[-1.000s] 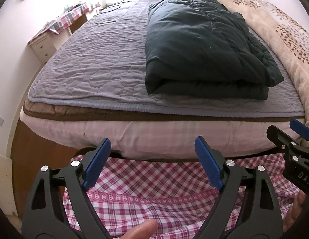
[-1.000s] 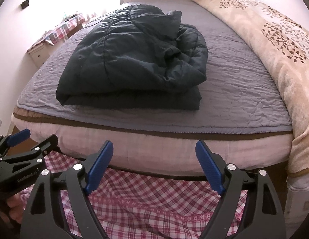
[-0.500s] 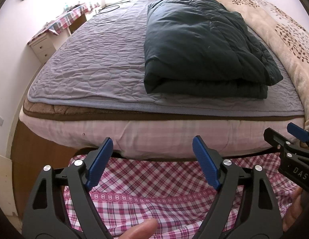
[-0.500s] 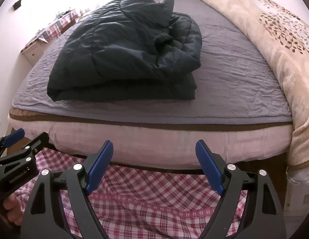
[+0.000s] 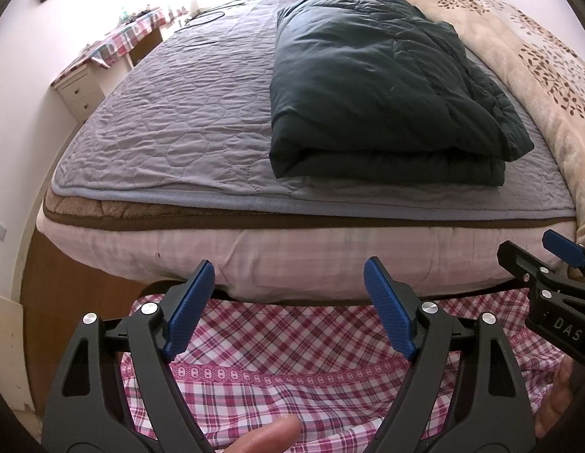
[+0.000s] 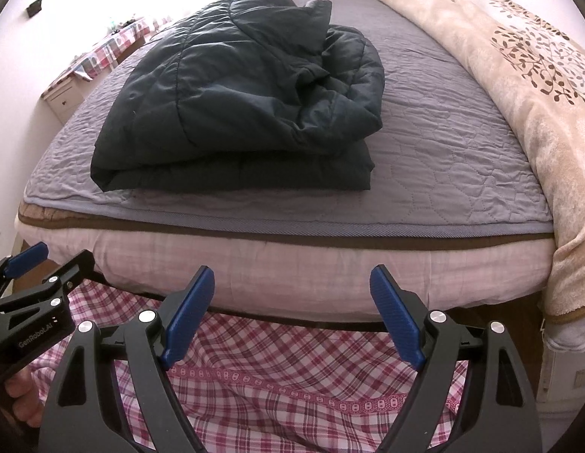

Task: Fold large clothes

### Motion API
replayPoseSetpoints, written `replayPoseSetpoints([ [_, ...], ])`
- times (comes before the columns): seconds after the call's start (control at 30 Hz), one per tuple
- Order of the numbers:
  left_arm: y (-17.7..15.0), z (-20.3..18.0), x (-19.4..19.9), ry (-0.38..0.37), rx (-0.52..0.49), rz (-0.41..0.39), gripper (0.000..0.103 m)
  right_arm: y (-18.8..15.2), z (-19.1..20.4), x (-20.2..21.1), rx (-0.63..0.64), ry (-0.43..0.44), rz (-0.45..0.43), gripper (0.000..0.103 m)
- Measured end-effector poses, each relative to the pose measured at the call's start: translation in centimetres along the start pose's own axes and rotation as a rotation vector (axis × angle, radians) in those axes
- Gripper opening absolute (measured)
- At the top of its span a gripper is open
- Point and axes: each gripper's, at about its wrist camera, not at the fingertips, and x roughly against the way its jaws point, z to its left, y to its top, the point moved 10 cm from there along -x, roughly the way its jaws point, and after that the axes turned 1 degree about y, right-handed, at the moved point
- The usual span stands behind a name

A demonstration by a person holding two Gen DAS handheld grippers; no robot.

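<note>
The folded dark jacket (image 5: 386, 90) lies on the bed (image 5: 171, 120), on the grey quilted cover, well beyond both hand-held grippers and above them in each view. In the left wrist view it sits ahead and to the right of the left hand-held gripper (image 5: 288, 305); in the right wrist view it sits ahead and to the left of the right hand-held gripper (image 6: 292, 313). A beige blanket (image 6: 519, 75) with a leaf print lies along the bed's right side.

The right hand-held gripper's body reads "DAS" where it shows at the edge of the left wrist view. The left one reads "GenRobot.AI" in the right wrist view.

Both hand-held grippers stand wide open, blue pads apart, with nothing between them and nothing touched. They hang in front of the mattress edge, over red plaid cloth (image 5: 292, 370) below. A thumb (image 5: 269, 434) shows at the bottom of the left wrist view.
</note>
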Motion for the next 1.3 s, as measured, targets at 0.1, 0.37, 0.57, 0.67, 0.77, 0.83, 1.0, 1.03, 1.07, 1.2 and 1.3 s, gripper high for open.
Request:
replayPoseSetpoints([
  [0.1, 0.0, -0.04, 0.02, 0.0, -0.001, 0.001, 0.08, -0.01, 0.01, 0.0, 0.0, -0.001, 0.0, 0.082],
  [0.37, -0.01, -0.1, 0.03, 0.0, -0.002, 0.001, 0.079, -0.02, 0.0, -0.01, 0.001, -0.002, 0.002, 0.082],
  [0.57, 0.03, -0.19, -0.03, 0.0, -0.008, 0.003, 0.078, -0.1, 0.04, -0.07, 0.0, -0.002, 0.005, 0.082],
  [0.67, 0.04, -0.19, -0.04, 0.0, -0.007, 0.002, 0.078, -0.2, 0.0, -0.25, 0.002, -0.002, 0.009, 0.082],
  [0.77, 0.02, -0.22, -0.05, 0.0, -0.007, 0.003, 0.078, -0.23, -0.03, -0.3, 0.002, -0.003, 0.013, 0.082],
  [0.83, 0.02, -0.23, -0.04, 0.0, -0.007, 0.003, 0.078, -0.23, -0.04, -0.32, 0.002, -0.003, 0.013, 0.082],
  [1.0, 0.01, -0.24, -0.05, 0.001, -0.007, 0.004, 0.078, -0.2, 0.01, -0.29, 0.002, -0.003, 0.014, 0.082],
  [1.03, 0.0, -0.25, -0.05, 0.001, -0.006, 0.005, 0.078, -0.23, 0.0, -0.3, 0.001, -0.004, 0.014, 0.082],
  [1.07, -0.02, -0.27, -0.08, 0.001, -0.007, 0.006, 0.078, -0.24, 0.0, -0.3, 0.001, -0.004, 0.015, 0.082],
  [1.2, -0.05, -0.05, -0.35, 0.0, -0.007, 0.012, 0.078, -0.24, 0.01, -0.38, 0.004, -0.005, 0.019, 0.082],
  [1.3, -0.1, 0.1, -0.41, -0.002, -0.008, 0.014, 0.078, -0.37, -0.14, -0.49, 0.003, -0.006, 0.023, 0.082],
])
